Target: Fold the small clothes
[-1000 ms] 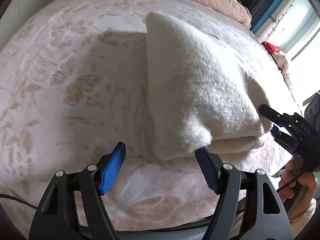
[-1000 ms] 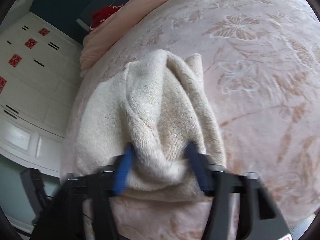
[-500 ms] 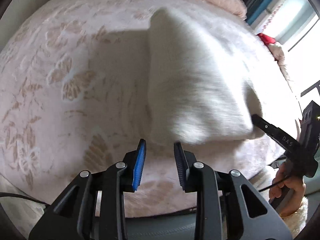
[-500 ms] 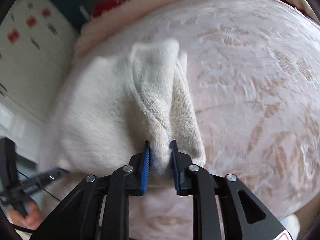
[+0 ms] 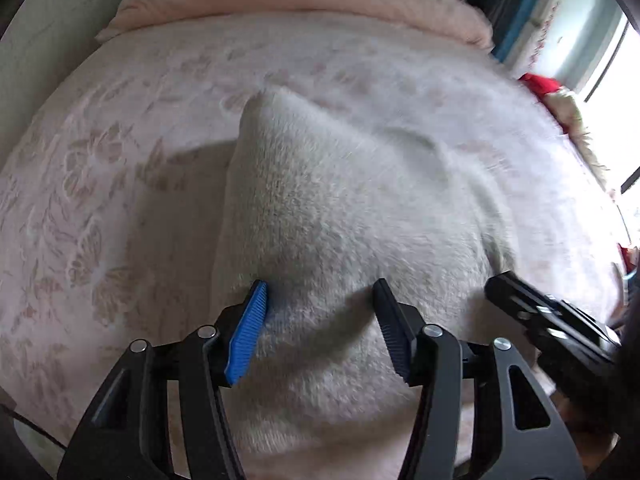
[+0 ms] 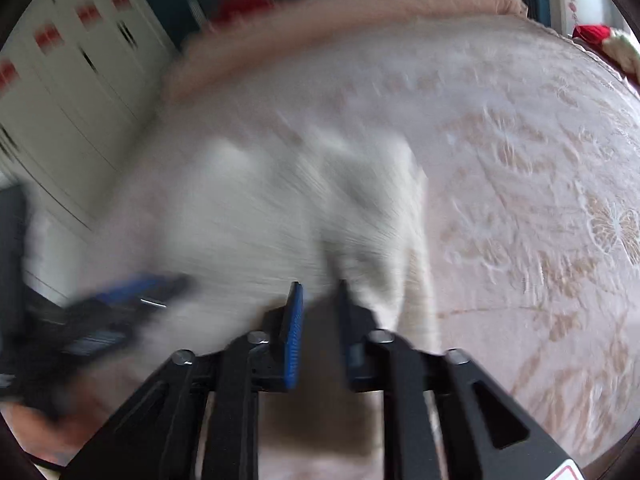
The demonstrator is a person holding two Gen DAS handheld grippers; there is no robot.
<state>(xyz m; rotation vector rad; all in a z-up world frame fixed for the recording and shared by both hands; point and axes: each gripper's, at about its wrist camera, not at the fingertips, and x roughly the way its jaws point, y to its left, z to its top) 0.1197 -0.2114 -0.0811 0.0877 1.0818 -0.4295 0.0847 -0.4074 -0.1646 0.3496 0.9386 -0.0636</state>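
a fluffy white garment (image 5: 352,216) lies bunched on the pink floral bedspread (image 5: 100,200). the left gripper (image 5: 320,320) straddles its near edge, fingers spread, gripping nothing. the right gripper (image 6: 318,312) looks nearly closed, but blur hides whether it pinches cloth. best to pinch both corners firmly and level before folding over.

Both tools are matte black plastic frames with triangular cut-outs and round silver screw heads at the joints. The left tool (image 5: 320,320) has ridged pads on its fingers (image 5: 246,332), bright blue on one, darker on the other. The right tool (image 6: 318,320) carries the same blue ribbed pad and a red-and-white sticker at its lower corner. A bit of bare skin shows behind the blurred frame.
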